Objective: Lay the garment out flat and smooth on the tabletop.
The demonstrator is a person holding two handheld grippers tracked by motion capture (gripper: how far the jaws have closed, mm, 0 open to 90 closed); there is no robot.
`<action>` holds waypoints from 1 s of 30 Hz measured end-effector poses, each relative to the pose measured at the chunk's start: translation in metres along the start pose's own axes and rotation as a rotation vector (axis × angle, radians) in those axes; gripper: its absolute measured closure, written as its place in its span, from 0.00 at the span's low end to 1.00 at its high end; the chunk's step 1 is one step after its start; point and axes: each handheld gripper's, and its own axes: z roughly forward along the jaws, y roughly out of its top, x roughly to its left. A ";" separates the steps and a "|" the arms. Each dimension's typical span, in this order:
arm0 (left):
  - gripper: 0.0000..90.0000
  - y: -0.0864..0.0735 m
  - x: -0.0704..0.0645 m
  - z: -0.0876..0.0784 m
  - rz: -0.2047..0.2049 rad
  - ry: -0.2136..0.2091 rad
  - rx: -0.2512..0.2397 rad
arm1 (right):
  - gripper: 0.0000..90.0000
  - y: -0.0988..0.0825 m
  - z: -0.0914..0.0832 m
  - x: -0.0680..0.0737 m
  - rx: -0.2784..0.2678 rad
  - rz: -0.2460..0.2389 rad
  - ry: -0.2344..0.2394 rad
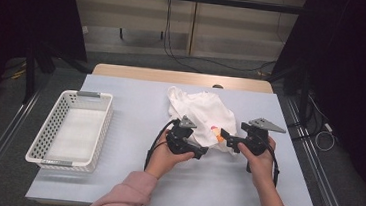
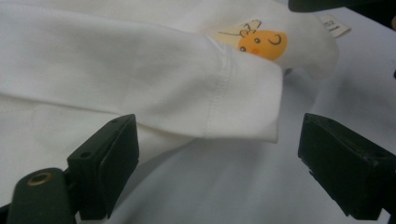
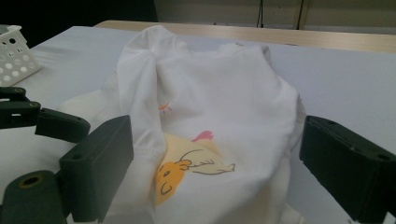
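Both hand-held grippers wide, empty: left hand-held gripper (image 1: pixel 200 154) at sleeve hem (image 2: pixel 243 107), right hand-held gripper (image 1: pixel 225 135) facing chick print (image 3: pixel 175 175); white shirt (image 1: pixel 202 114) crumpled mid-worktop (image 1: pixel 135 104); basket (image 1: pixel 71 128) far left; pre-grasp step, probably; next: close on the hem.

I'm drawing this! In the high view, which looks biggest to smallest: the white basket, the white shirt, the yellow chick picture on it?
1. White basket
2. White shirt, looks somewhat smaller, but it is crumpled, so unsure
3. Yellow chick picture, clearly the smallest
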 end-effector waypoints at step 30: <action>0.62 -0.003 0.008 -0.005 -0.125 -0.056 0.035 | 0.11 0.001 -0.002 -0.001 -0.015 0.010 -0.005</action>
